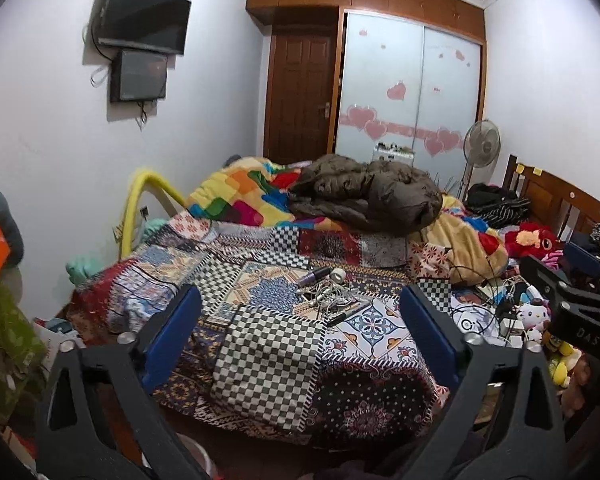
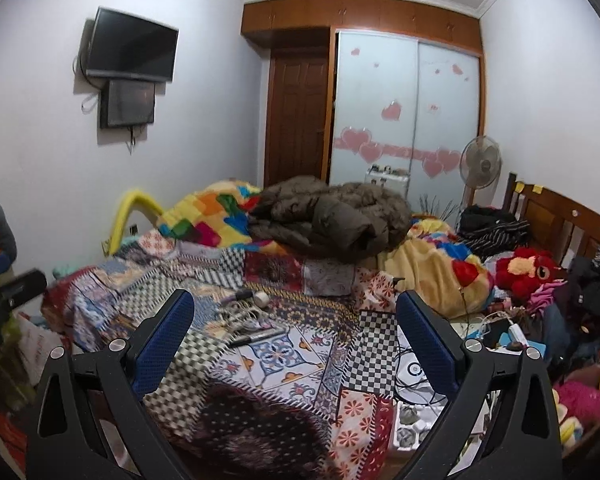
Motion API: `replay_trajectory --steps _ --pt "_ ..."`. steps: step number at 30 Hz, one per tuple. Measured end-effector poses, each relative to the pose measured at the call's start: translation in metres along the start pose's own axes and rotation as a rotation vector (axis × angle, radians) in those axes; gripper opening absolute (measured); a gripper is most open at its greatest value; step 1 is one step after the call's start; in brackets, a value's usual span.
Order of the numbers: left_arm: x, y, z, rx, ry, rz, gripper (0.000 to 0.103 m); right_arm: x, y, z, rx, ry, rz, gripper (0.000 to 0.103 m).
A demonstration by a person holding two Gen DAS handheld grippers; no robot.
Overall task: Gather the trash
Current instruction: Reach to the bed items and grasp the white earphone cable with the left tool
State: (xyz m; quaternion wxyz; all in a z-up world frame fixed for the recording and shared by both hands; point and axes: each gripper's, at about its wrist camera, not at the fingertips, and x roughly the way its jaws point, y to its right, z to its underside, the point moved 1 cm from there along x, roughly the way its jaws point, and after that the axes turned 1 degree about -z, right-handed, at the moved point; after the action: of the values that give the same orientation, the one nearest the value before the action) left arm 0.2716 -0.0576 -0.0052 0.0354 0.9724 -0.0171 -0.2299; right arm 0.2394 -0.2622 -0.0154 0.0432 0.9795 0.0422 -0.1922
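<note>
Hovering near bed [image 1: 260, 360] foot edge, both sets of jaws apart, empty. Small clutter pile [image 1: 332, 296] lies mid-quilt, straight ahead of left gripper [image 1: 300, 312]; right gripper [image 2: 292, 320] sees it left of centre.

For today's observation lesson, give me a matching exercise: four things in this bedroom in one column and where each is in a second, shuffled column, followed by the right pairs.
Things
1. Television
2. Brown padded jacket
3. Standing fan
4. Red plush toy

Places
A. Heaped on the colourful blankets in the middle of the bed
B. Among the clutter below the wooden headboard
C. Mounted high on the left wall
D. On the floor beside the sliding wardrobe doors

Pairs: 1-C, 2-A, 3-D, 4-B
</note>
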Motion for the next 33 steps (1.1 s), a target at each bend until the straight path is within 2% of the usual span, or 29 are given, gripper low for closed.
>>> replay_trajectory --steps 4,9,17,21,22,26,30,33 --pt "0.060 0.002 -0.001 -0.005 -0.059 -0.010 0.090 0.049 0.013 0.007 -0.001 -0.086 -0.040 0.101" --pt "0.131 0.005 0.005 0.002 -0.117 -0.026 0.090 0.110 0.025 0.015 0.010 -0.189 -0.101 0.101" --pt "0.240 0.012 0.029 -0.027 -0.257 0.030 0.090 0.195 0.041 0.034 0.063 -0.318 -0.182 0.098" --pt "0.285 0.020 0.045 -0.017 -0.302 0.048 0.088 0.242 0.044 0.045 0.060 -0.379 -0.199 0.084" --pt "0.299 0.022 0.050 -0.027 -0.317 0.058 0.085 0.256 0.045 0.049 0.054 -0.401 -0.205 0.077" --pt "0.338 0.026 0.061 -0.069 -0.364 0.103 0.076 0.292 0.051 0.061 0.063 -0.452 -0.236 0.071" --pt "0.374 0.028 0.070 -0.116 -0.404 0.124 0.070 0.326 0.053 0.073 0.060 -0.494 -0.261 0.052" --pt "0.398 0.025 0.078 -0.166 -0.437 0.150 0.062 0.345 0.050 0.081 0.064 -0.527 -0.306 0.046"
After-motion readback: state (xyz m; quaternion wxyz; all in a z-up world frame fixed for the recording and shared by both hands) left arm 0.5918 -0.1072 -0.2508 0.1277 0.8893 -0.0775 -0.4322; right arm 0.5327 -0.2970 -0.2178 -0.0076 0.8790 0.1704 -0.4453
